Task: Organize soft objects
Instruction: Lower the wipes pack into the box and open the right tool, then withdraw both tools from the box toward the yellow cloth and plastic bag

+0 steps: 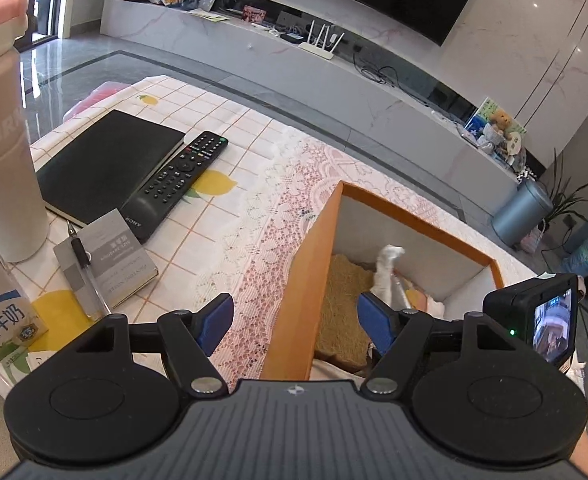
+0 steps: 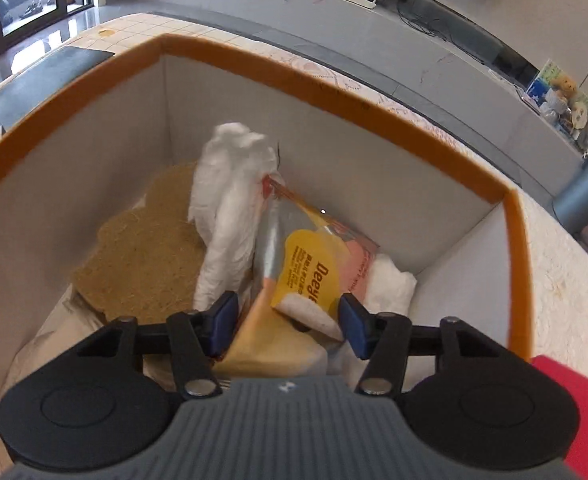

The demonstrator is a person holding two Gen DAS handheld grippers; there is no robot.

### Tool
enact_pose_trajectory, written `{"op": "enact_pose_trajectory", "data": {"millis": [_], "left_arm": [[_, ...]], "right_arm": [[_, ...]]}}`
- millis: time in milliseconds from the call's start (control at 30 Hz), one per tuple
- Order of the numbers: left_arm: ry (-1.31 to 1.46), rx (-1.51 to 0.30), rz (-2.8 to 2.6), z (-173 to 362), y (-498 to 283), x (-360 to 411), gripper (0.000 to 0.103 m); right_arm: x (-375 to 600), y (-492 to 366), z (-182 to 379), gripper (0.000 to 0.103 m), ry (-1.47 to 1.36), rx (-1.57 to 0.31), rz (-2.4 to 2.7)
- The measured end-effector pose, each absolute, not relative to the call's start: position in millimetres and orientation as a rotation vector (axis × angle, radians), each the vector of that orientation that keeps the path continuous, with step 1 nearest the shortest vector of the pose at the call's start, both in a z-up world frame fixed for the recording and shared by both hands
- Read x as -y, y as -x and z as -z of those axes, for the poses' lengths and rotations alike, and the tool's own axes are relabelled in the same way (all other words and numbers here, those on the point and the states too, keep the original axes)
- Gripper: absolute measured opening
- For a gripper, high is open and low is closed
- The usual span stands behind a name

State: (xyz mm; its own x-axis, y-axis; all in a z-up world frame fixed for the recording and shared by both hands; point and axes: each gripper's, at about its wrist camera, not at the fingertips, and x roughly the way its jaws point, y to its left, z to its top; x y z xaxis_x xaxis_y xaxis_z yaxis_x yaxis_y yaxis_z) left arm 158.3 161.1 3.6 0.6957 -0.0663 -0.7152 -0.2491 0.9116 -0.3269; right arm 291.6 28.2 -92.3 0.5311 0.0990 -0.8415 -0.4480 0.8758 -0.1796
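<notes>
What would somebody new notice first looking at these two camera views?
The orange-rimmed box fills the right wrist view, holding a white plastic bag, a yellow-labelled packet and a brown fibre mat. The open right gripper hovers over them. Left of the box lie a black remote and black notebook.

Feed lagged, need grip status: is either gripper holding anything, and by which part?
Nothing is held. Left gripper is open astride the orange box wall; right gripper hangs open over the yellow-labelled packet inside.
</notes>
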Motion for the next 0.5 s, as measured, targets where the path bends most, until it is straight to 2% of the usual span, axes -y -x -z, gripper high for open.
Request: {"op": "enact_pose_trajectory", "data": {"millis": [267,500], "left_arm": [[0.397,-0.801,-0.123,-6,-159,-156,0.083],[0.317,-0.708,-0.151,-34,-140,-145,0.083]], "right_arm": [[-33,-285,88,0.059,0.417,-0.940,-0.333],[-24,-257,41,0.092,0.365,-0.714,-0.297]]}}
